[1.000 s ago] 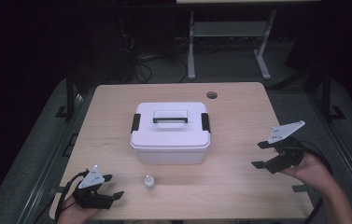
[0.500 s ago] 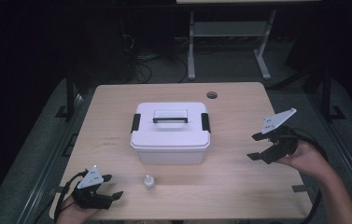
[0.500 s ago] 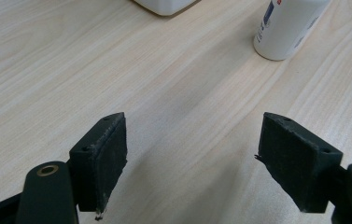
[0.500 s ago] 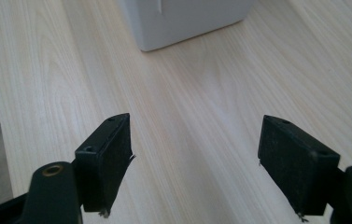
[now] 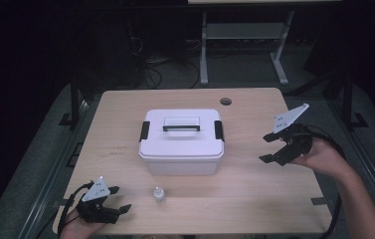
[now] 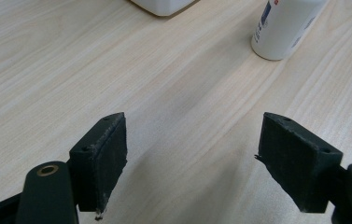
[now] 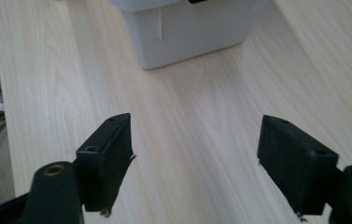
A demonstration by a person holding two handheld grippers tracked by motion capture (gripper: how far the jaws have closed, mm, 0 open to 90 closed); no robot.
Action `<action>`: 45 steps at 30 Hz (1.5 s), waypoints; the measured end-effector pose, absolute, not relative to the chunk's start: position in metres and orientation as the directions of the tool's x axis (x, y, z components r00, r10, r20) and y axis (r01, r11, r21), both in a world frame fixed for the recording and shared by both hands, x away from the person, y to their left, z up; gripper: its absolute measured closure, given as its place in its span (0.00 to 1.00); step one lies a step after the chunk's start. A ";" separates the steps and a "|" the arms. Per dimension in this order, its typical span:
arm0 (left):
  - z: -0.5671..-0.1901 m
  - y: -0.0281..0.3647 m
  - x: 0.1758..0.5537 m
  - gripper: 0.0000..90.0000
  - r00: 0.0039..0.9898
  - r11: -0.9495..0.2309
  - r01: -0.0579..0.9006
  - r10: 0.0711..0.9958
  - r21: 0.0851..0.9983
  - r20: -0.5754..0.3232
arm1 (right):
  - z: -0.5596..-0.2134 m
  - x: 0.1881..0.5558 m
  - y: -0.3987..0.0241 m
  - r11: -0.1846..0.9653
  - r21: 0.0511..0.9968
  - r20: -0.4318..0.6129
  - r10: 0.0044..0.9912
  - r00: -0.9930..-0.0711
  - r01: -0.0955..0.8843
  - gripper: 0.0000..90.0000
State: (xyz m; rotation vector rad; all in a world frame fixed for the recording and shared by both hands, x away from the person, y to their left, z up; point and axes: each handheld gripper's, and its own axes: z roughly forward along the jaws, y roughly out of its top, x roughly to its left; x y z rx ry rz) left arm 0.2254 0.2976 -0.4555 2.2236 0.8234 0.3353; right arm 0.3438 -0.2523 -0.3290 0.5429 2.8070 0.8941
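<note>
Nothing is in hand yet, so the work looks to be at its very start: the white lidded box (image 5: pixel 181 143) sits closed in the middle of the tabletop (image 5: pixel 125 109), its black handle (image 5: pixel 181 127) lying flat on the lid and a black latch at each end, and the small white bottle (image 5: pixel 159 193) stands upright and untouched just in front of it, near the front edge. The right gripper (image 5: pixel 269 149) hovers off the box's right side with its jaws wide apart and empty, pointed toward the box, which in the right gripper view (image 7: pixel 197 28) is close ahead. The left gripper (image 5: pixel 118 199) rests low at the front left corner, jaws likewise apart and holding nothing; the bottle (image 6: pixel 283 25) stands a little ahead of it and to one side. Opening the box and any handling of the bottle appear to be left. Counted: one box, one bottle, two grippers, one round cable hole (image 5: pixel 226 101) in the tabletop.
</note>
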 end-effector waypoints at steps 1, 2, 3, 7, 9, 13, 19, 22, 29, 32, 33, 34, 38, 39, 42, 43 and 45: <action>-0.456 0.298 0.225 0.26 0.762 -0.529 0.458 0.648 0.714 -0.009 | -0.327 0.345 -0.251 0.760 0.581 -0.026 0.374 -0.927 0.291 0.29; -0.456 0.298 0.225 0.26 0.762 -0.530 0.458 0.648 0.714 -0.009 | -0.325 0.347 -0.250 0.763 0.578 -0.026 0.372 -0.928 0.290 0.29; -0.456 0.298 0.225 0.26 0.762 -0.529 0.458 0.648 0.714 -0.009 | -0.325 0.347 -0.250 0.763 0.578 -0.026 0.372 -0.928 0.290 0.29; -0.456 0.297 0.225 0.26 0.764 -0.530 0.458 0.646 0.713 -0.011 | -0.320 0.350 -0.246 0.765 0.583 -0.031 0.356 -0.934 0.273 0.29; -0.456 0.297 0.225 0.26 0.764 -0.530 0.458 0.645 0.714 -0.012 | -0.318 0.352 -0.243 0.769 0.580 -0.034 0.350 -0.936 0.267 0.29; -0.455 0.297 0.225 0.26 0.765 -0.529 0.456 0.644 0.715 -0.012 | -0.312 0.355 -0.237 0.772 0.583 -0.038 0.336 -0.941 0.253 0.29; -0.456 0.297 0.225 0.26 0.765 -0.526 0.458 0.643 0.717 -0.017 | -0.305 0.360 -0.227 0.783 0.578 -0.048 0.313 -0.949 0.229 0.29; -0.456 0.297 0.225 0.26 0.767 -0.527 0.457 0.642 0.716 -0.017 | -0.302 0.363 -0.222 0.786 0.578 -0.049 0.303 -0.952 0.220 0.29; -0.455 0.298 0.225 0.26 0.767 -0.527 0.457 0.641 0.717 -0.018 | -0.296 0.369 -0.210 0.790 0.578 -0.049 0.284 -0.958 0.205 0.30; -0.455 0.298 0.225 0.26 0.768 -0.528 0.457 0.640 0.716 -0.018 | -0.293 0.371 -0.206 0.791 0.581 -0.053 0.276 -0.960 0.195 0.30; -0.455 0.298 0.225 0.26 0.768 -0.528 0.457 0.640 0.716 -0.018 | -0.292 0.372 -0.205 0.789 0.584 -0.055 0.272 -0.961 0.190 0.30; -0.455 0.298 0.225 0.26 0.769 -0.527 0.456 0.639 0.717 -0.018 | -0.290 0.374 -0.201 0.791 0.583 -0.054 0.268 -0.962 0.188 0.30; -0.455 0.297 0.225 0.26 0.770 -0.529 0.453 0.638 0.717 -0.016 | -0.288 0.376 -0.194 0.793 0.583 -0.058 0.258 -0.964 0.177 0.30; -0.455 0.297 0.225 0.26 0.770 -0.527 0.453 0.638 0.718 -0.017 | -0.287 0.376 -0.191 0.793 0.583 -0.058 0.256 -0.965 0.175 0.30; -0.455 0.297 0.225 0.26 0.770 -0.527 0.453 0.638 0.719 -0.018 | -0.284 0.379 -0.182 0.796 0.584 -0.065 0.239 -0.969 0.157 0.30; -0.455 0.297 0.225 0.26 0.770 -0.527 0.453 0.637 0.719 -0.018 | -0.284 0.379 -0.182 0.796 0.584 -0.065 0.239 -0.969 0.157 0.30; -0.455 0.297 0.225 0.26 0.770 -0.526 0.453 0.637 0.720 -0.019 | -0.283 0.380 -0.178 0.798 0.583 -0.068 0.236 -0.969 0.153 0.30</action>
